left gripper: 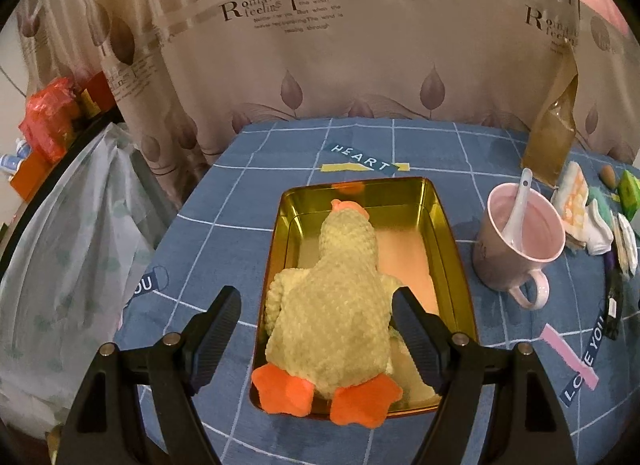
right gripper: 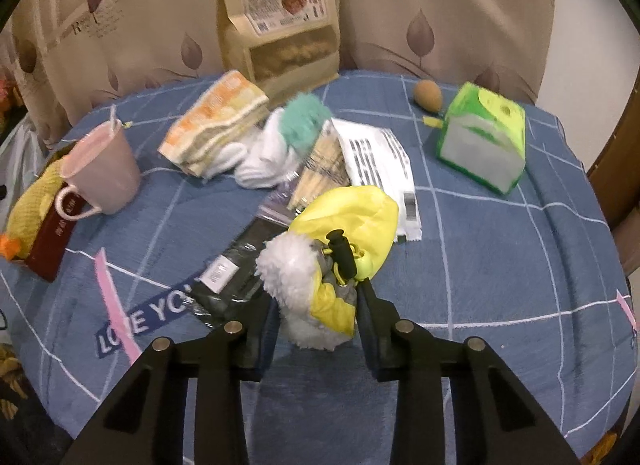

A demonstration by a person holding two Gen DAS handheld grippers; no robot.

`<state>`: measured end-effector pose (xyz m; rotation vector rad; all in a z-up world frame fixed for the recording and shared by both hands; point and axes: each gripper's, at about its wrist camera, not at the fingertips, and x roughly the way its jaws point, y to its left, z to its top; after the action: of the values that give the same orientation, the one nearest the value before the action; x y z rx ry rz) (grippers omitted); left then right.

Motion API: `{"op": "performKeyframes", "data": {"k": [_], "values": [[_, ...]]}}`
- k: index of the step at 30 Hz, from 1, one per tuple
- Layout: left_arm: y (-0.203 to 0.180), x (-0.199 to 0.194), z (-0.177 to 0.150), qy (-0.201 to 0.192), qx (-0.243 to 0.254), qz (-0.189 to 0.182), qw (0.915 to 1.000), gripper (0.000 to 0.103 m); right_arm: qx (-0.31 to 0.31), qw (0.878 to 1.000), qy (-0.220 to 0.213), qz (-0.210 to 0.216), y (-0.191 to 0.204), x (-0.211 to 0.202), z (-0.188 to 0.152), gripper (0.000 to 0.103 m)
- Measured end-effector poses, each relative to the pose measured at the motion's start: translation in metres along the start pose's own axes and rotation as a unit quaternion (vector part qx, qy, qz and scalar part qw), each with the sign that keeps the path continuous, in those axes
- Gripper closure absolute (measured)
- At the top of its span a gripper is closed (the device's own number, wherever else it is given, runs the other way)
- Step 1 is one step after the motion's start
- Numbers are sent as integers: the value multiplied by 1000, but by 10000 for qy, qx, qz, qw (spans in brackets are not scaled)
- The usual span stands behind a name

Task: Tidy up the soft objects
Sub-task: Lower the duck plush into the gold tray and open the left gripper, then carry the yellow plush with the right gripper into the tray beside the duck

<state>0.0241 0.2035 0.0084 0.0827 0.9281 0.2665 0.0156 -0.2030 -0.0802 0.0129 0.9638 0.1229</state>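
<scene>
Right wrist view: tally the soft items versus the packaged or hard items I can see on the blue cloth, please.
Soft: 4 (yellow-and-white fleece toy, folded orange towel, white gloves, teal fluffy piece)
Packaged: 4 (kraft snack bag, green tissue pack, white printed packet, dark plastic packet)
Hard: 1 (pink mug)
Total: 9

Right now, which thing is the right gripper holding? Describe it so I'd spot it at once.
On the blue checked tablecloth, in front of the pile of packets, the right gripper is shut on a small yellow pouch. It alone has white fleece trim and a black cord stopper, unlike the flat packets behind it.
</scene>
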Motion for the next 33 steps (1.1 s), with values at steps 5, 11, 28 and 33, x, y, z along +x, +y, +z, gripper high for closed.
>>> {"op": "performKeyframes", "data": {"k": [5,11,28,33], "values": [[9,-5,-4,-156,-205,36,9997,23,-194,9995,-167,174,23,-18,11,71],[37,-8,-11,-229,-566,142,9980,23,-626,9954,-373,624,73,-35,29,71],[72,-14,-26,-323,-827,267,9957,23,-2389,9527,-119,1874,264,-30,39,71],[83,-13,-27,-319,-949,229,9947,23,-2711,9429,59,1932,300,-16,35,71]]}}
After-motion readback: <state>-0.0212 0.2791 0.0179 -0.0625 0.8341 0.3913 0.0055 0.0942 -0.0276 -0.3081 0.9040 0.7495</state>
